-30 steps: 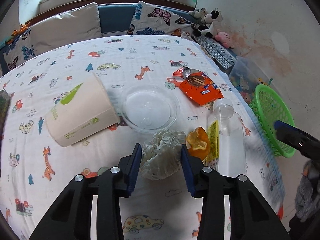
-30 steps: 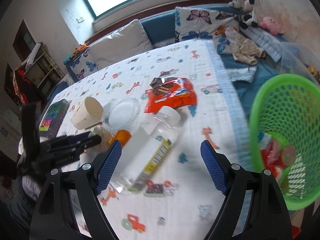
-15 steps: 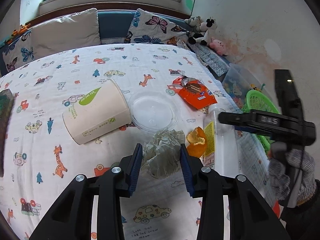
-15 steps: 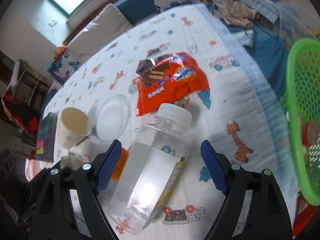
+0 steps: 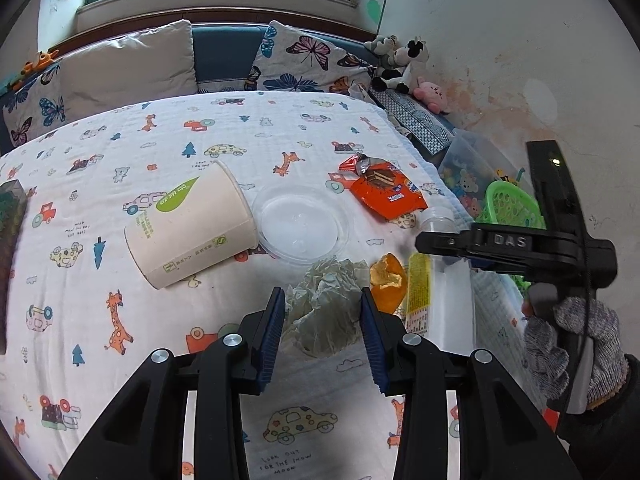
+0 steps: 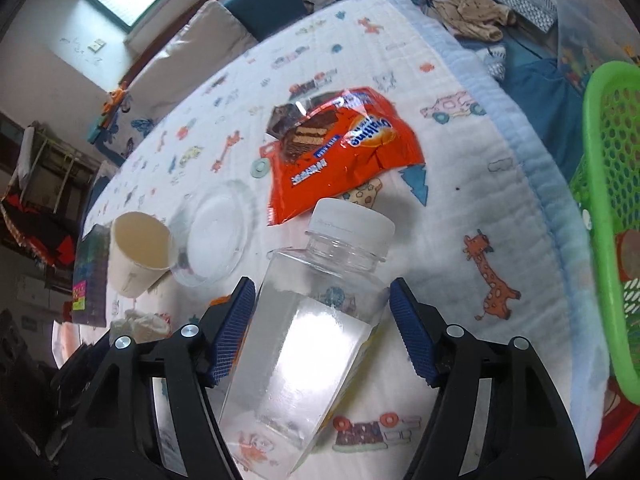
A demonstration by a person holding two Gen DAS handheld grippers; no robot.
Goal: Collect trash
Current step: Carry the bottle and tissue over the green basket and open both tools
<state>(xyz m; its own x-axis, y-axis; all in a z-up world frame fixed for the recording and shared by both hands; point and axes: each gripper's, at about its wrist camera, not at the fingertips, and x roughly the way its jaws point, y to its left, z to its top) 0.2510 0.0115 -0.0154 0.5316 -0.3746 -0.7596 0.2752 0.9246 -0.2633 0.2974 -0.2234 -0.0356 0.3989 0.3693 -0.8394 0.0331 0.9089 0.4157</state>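
Mid-grasp on two pieces at once, by the look of it. Left gripper (image 5: pixel 322 330) spread around the tissue wad (image 5: pixel 326 312) at lower centre of the left view, pads beside it but not yet pressing. Right gripper (image 6: pixel 322 330) likewise released, straddling the bottle (image 6: pixel 308 328) lying across the lower middle of the right view, cap pointing up-frame toward the wrapper (image 6: pixel 340 148). Next: squeeze both shut, lift, swing over to the basket (image 6: pixel 608 216) at the right edge. Still lying on the bedspread (image 5: pixel 160 128): cup (image 5: pixel 192 224), lid (image 5: pixel 300 224), orange peel (image 5: pixel 388 280) wedged between wad and bottle.
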